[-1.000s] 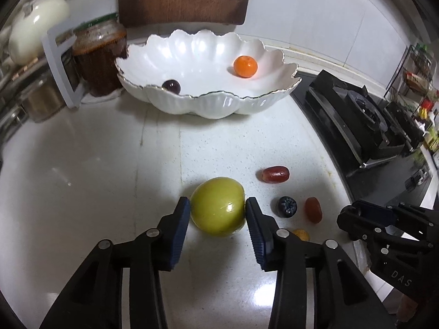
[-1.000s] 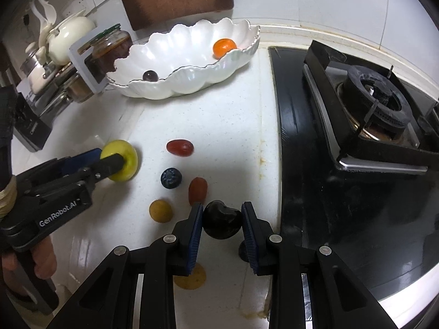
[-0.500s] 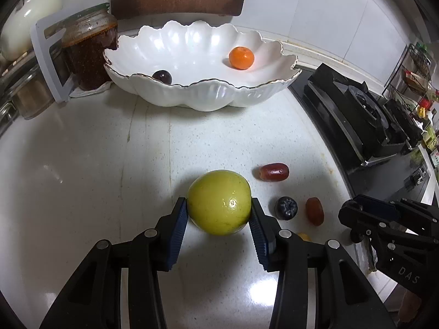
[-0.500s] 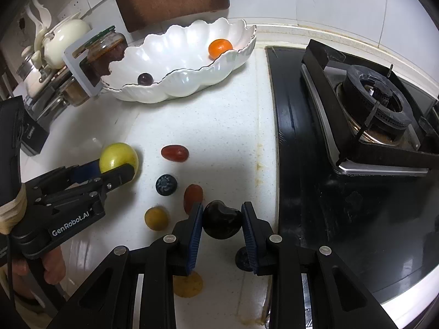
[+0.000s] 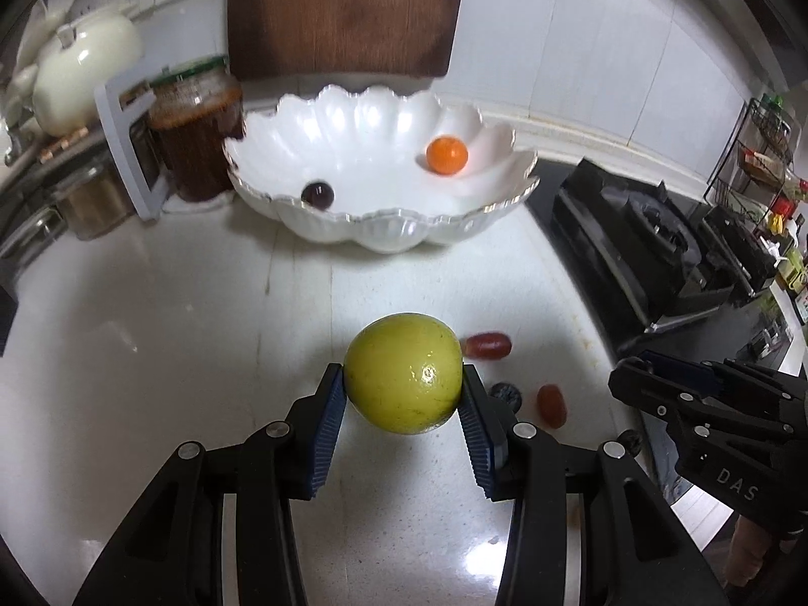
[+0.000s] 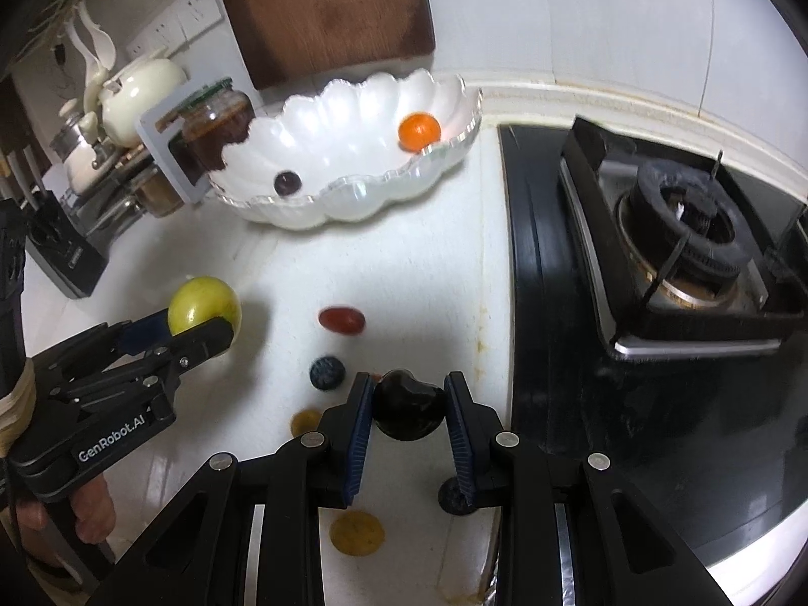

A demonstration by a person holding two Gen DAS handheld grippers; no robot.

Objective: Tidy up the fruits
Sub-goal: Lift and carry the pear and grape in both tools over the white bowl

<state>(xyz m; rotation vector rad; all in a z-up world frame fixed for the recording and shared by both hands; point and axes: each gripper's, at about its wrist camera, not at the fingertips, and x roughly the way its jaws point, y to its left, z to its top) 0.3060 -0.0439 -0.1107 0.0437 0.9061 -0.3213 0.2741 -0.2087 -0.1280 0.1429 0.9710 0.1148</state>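
Observation:
A round yellow-green fruit [image 5: 404, 363] hangs a little above the white counter, with my left gripper [image 5: 401, 380] shut on its sides. My right gripper [image 6: 409, 394] is shut on a dark, almost black fruit [image 6: 408, 406] near the stove's edge. Behind them stands a white scalloped bowl [image 5: 384, 237] holding an orange fruit [image 5: 446, 155] and a dark grape [image 5: 317, 195]. Between the grippers, a red oblong fruit [image 6: 342, 320], a blueberry [image 6: 327, 372] and a small yellow fruit [image 6: 305, 421] lie on the counter. A small red fruit [image 5: 551, 405] shows in the left wrist view.
A black gas stove [image 6: 676, 232] fills the right side. A jar of red paste [image 5: 194, 141], a cream teapot [image 5: 81, 81] and metal containers crowd the back left. A wooden board [image 5: 343, 10] leans on the wall. A yellow slice [image 6: 357, 533] lies under my right gripper.
My left gripper has risen with the yellow-green fruit, which now hangs above the counter instead of resting on it. The right gripper keeps its hold and has barely moved.

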